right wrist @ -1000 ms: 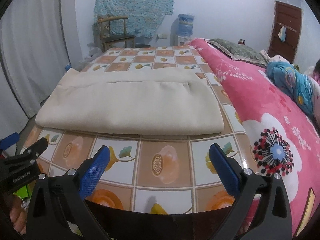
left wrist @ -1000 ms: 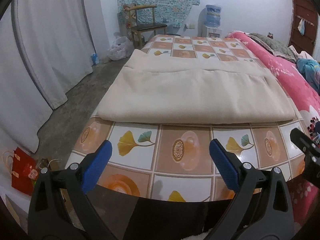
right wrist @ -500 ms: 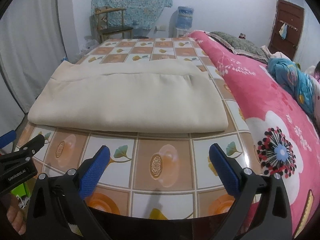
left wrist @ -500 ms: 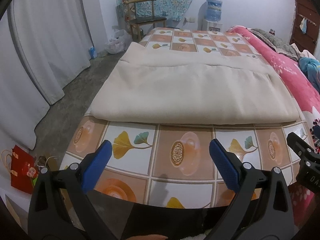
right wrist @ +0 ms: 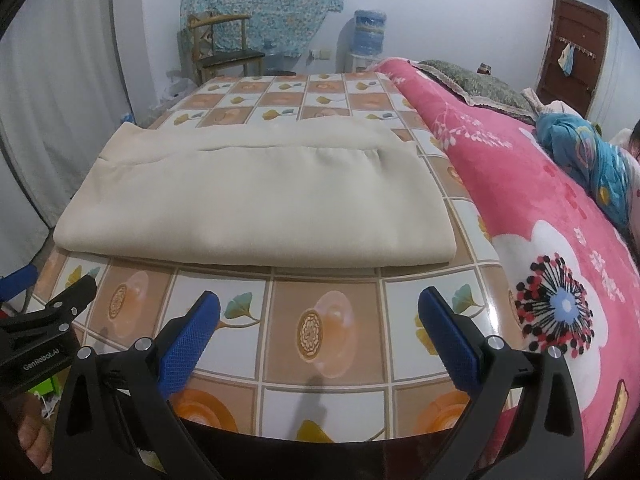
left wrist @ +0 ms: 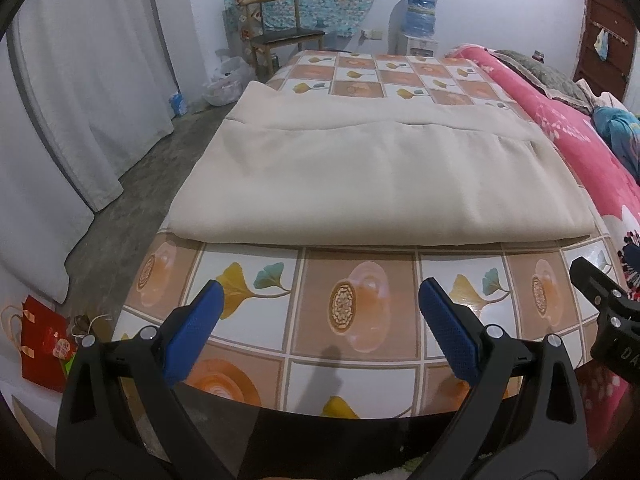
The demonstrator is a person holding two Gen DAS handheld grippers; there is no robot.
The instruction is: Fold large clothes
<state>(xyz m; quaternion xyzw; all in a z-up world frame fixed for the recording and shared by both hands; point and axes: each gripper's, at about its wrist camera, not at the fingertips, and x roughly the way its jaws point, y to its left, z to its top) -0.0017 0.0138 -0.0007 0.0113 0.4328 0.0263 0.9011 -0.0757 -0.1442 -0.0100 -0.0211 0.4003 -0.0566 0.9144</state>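
Cream cloth [left wrist: 380, 184] lies folded flat, seemingly doubled; both tools gape empty.

The right gripper [left wrist: 608, 320] is cut off at the left wrist view's right edge, its jaws unreadable. A person [right wrist: 634, 140] at the right wrist view's far right edge is mostly cropped. Lettering on the red bag [left wrist: 44, 344], lower left, is too small.

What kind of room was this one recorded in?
Most likely a bedroom in a home. A bed with a pink floral blanket lies beside the patterned table holding the folded cream cloth; a wooden chair and a water dispenser stand by the far wall.
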